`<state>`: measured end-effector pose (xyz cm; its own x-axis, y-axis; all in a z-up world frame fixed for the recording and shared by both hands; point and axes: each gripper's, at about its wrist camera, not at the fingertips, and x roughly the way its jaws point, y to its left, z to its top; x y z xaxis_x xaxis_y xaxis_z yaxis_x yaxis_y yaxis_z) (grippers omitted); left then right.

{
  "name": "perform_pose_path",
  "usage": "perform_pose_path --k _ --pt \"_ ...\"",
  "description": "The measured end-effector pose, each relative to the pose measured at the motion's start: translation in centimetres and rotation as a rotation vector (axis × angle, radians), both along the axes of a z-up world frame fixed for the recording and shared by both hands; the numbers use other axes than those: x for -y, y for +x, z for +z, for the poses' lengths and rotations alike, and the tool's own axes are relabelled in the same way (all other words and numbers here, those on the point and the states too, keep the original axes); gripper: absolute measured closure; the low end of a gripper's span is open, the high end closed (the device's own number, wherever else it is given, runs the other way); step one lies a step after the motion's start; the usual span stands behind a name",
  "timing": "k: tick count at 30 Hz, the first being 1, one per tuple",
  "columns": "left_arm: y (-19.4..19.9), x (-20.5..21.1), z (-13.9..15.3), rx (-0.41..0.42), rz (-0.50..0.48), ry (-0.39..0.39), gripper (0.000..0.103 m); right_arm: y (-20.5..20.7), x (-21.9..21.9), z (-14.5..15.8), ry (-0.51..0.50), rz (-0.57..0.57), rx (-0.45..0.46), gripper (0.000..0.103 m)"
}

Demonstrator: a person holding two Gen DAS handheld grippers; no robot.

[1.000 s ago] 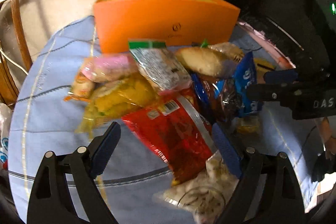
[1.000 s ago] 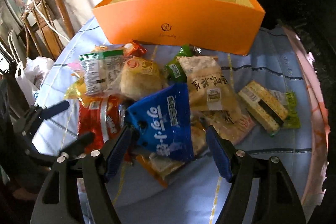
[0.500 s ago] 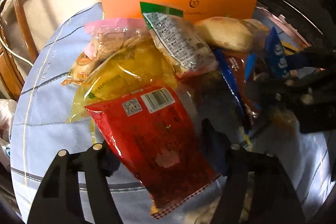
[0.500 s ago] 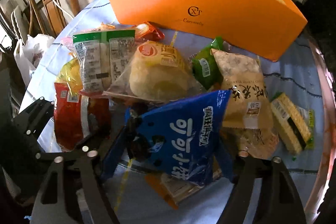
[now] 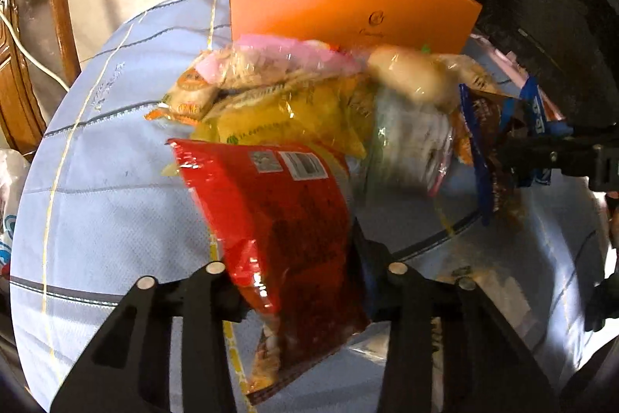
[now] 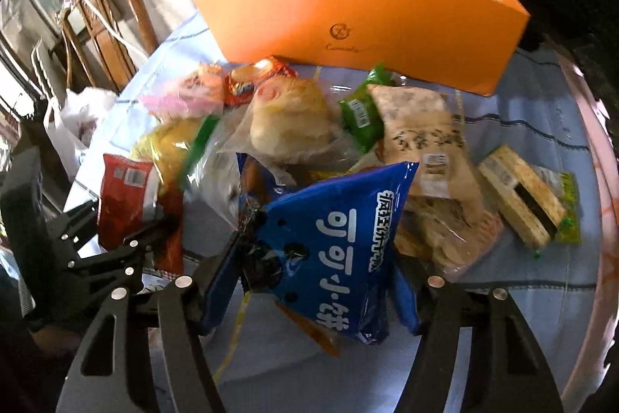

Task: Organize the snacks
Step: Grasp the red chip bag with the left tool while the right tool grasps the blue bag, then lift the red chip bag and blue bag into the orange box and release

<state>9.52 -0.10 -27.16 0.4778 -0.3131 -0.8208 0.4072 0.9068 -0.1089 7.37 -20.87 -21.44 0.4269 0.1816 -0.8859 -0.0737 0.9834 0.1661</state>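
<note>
Grip, left gripper (image 5: pixel 298 281): jaws closing on the red packet (image 5: pixel 278 219), which stands between them with its long axis running away from the camera, barcode end far.
Grip, right gripper (image 6: pixel 317 281): jaws closing around the blue packet (image 6: pixel 332 242); the bag fills the gap, though whether both pads already press on it cannot be told.
Heap, middle ground: a yellow bag (image 5: pixel 286 126), a pale bun in clear wrap (image 6: pixel 290 122) and a small green packet (image 6: pixel 359 111) lie piled on the blue tablecloth (image 5: pixel 116 204), just beyond both grippers.
Target, far: the orange box (image 6: pixel 359 22) stands open-topped at the far edge of the table, straight ahead of the right gripper and ahead to the right of the left.
Judgement: each packet must travel away over the heap; the right hand looks squarer to the box's opening.
</note>
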Motion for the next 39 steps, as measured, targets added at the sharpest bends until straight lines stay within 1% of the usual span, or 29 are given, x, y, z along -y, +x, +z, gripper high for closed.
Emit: perform_pose_path --k 5,8,11,14,21,26,31,34,36,39 --pt "-1.0 -1.1 1.8 0.029 -0.006 -0.040 0.067 -0.9 1.0 1.3 0.021 -0.032 0.032 0.034" --pt "-1.4 -1.7 2.2 0.034 -0.003 -0.052 0.070 -1.5 1.5 1.7 0.035 -0.055 0.040 0.034" --pt "-2.2 -2.2 3.3 0.043 -0.021 -0.092 0.073 -2.2 1.8 2.2 0.047 -0.063 0.052 0.034" --pt "-2.7 -2.3 4.9 0.072 -0.036 -0.115 0.074 -2.9 1.9 3.1 0.055 -0.063 0.076 0.034" --pt "-3.5 -2.7 9.2 0.145 -0.035 -0.165 0.074 -3.9 2.6 6.3 0.081 -0.081 0.149 0.034" --pt "-3.3 -2.1 12.4 0.186 -0.048 -0.201 0.074 -4.3 3.1 9.2 0.100 -0.092 0.206 0.034" --pt "-2.5 -0.9 16.4 0.238 -0.062 -0.233 0.074 -4.0 4.4 13.4 0.113 -0.113 0.289 0.034" --pt "-1.0 -0.1 18.9 0.269 -0.071 -0.250 0.074 -3.1 5.4 16.1 0.103 -0.129 0.345 0.034" --pt "-0.1 0.1 20.0 0.286 -0.075 -0.265 0.074 -2.1 6.2 17.9 0.104 -0.146 0.376 0.034" --pt "2.6 1.4 22.3 0.320 -0.082 -0.270 0.074 -0.3 7.3 19.8 0.110 -0.171 0.408 0.034"
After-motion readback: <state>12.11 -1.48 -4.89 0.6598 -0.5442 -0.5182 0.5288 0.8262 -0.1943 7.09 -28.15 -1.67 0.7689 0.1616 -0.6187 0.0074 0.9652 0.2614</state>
